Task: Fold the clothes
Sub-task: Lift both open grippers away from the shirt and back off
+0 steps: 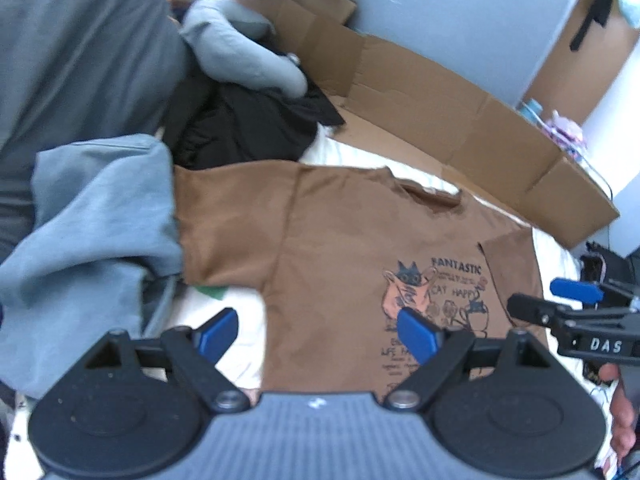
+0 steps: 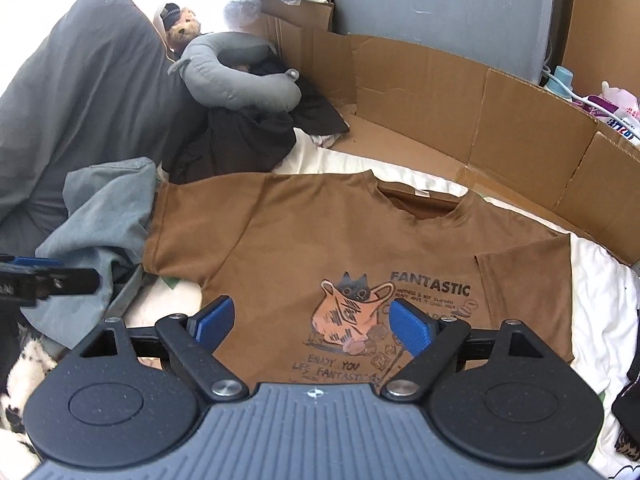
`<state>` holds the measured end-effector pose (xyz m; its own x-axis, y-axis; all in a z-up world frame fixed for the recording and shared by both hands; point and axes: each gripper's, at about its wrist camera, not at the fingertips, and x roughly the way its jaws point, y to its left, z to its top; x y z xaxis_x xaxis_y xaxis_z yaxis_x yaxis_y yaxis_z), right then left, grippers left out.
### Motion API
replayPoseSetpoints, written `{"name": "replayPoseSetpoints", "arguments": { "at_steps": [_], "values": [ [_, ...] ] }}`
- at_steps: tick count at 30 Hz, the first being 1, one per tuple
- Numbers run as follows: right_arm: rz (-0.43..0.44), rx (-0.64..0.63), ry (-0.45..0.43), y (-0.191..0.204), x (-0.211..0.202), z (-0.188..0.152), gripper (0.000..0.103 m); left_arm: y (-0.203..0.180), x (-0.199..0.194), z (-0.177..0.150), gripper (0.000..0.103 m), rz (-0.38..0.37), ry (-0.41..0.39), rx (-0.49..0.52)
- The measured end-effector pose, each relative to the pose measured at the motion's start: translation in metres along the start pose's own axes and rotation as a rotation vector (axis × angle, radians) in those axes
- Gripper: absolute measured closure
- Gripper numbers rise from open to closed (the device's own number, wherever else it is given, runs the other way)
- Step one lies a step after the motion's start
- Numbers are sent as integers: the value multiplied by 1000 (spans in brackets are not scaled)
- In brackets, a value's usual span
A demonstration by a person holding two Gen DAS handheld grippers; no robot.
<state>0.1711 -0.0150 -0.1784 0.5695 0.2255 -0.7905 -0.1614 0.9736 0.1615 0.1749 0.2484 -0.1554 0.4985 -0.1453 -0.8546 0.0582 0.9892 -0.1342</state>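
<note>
Brown T-shirt [image 2: 320, 248] lies flat, print side up, mid-frame on the white bedding [image 2: 600, 300], collar toward the folded cardboard wall [image 2: 500, 120] running upper centre to right edge; its right sleeve is folded in. Left side is crowded: rumpled grey-blue garment [image 2: 100, 216] overlaps the left sleeve, dark clothes [image 2: 240, 136] and a grey neck pillow [image 2: 240, 76] behind. Left gripper [image 1: 320, 332] and right gripper [image 2: 316, 320] both hang above the shirt, blue ribbed pads wide apart, nothing held.

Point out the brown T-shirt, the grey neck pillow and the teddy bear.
brown T-shirt [image 2: 304, 240], right wrist view, on the chest.
grey neck pillow [image 2: 248, 84], right wrist view, on its curved body.
teddy bear [image 2: 183, 31], right wrist view, on its head.
</note>
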Motion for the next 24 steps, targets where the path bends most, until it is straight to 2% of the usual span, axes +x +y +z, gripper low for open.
{"name": "replayPoseSetpoints", "arguments": {
  "at_steps": [4, 8, 19, 21, 24],
  "values": [
    [14, -3, -29, 8, 5, 0, 14, 23, -7, 6, 15, 30, -26, -26],
    [17, -7, -18, 11, 26, -6, 14, 41, 3, 7, 15, 45, -46, -58],
    [46, -83, -88, 32, 95, -26, 14, 68, 62, -6, 24, 45, -159, -121],
    [37, -79, -87, 34, 108, -31, 14, 72, 74, -10, 30, 43, -170, -138],
    [53, -50, -77, 33, 124, -40, 15, 77, 90, -15, 43, 34, -183, -158]
  ]
}}
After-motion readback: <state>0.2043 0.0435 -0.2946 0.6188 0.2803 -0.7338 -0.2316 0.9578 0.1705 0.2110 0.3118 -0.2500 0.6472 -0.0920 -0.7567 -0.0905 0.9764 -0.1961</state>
